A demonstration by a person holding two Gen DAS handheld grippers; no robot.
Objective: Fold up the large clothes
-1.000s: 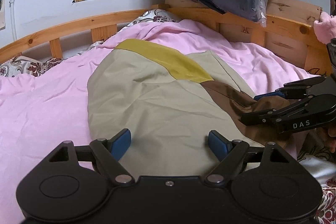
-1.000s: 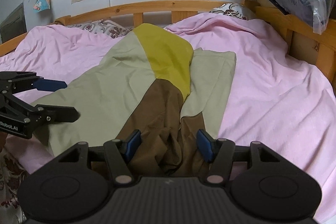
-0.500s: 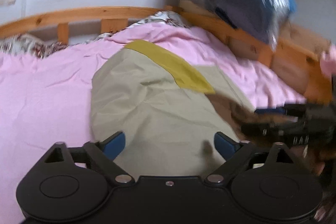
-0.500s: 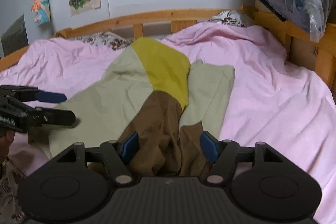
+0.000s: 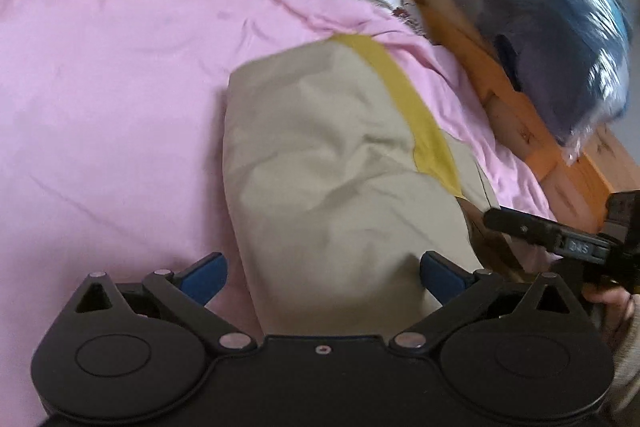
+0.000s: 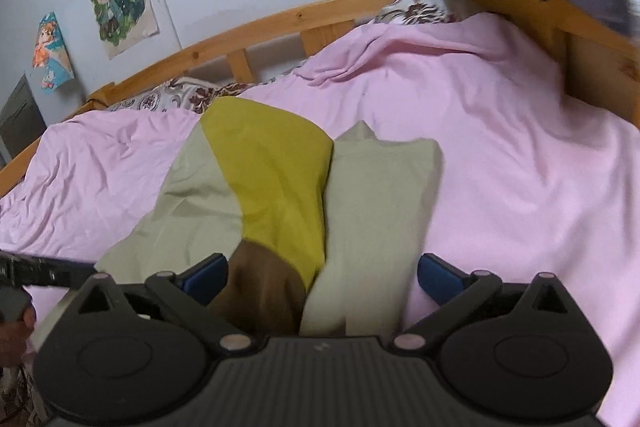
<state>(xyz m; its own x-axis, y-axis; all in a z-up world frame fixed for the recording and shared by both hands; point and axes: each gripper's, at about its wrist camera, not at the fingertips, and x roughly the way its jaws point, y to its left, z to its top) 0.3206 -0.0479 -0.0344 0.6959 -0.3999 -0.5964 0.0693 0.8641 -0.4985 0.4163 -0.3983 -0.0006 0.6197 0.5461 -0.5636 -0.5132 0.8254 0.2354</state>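
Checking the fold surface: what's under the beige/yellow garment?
The garment lies on a pink sheet that shows all round it. Whatever sits directly beneath is covered.

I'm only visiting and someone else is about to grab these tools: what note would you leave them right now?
Left claw: open, holding nothing; its jaws have just been opening above the near end of the garment.
Right claw: open, empty; jaws also just opened, brown and beige cloth below them.
Garment: beige, yellow and brown, lying on the pink sheet of the wooden bed, already folded lengthwise into a long, narrow shape.
Done: that lengthwise fold, cloth let go.
Left: probably fold it across into a smaller bundle and smooth the wrinkles.
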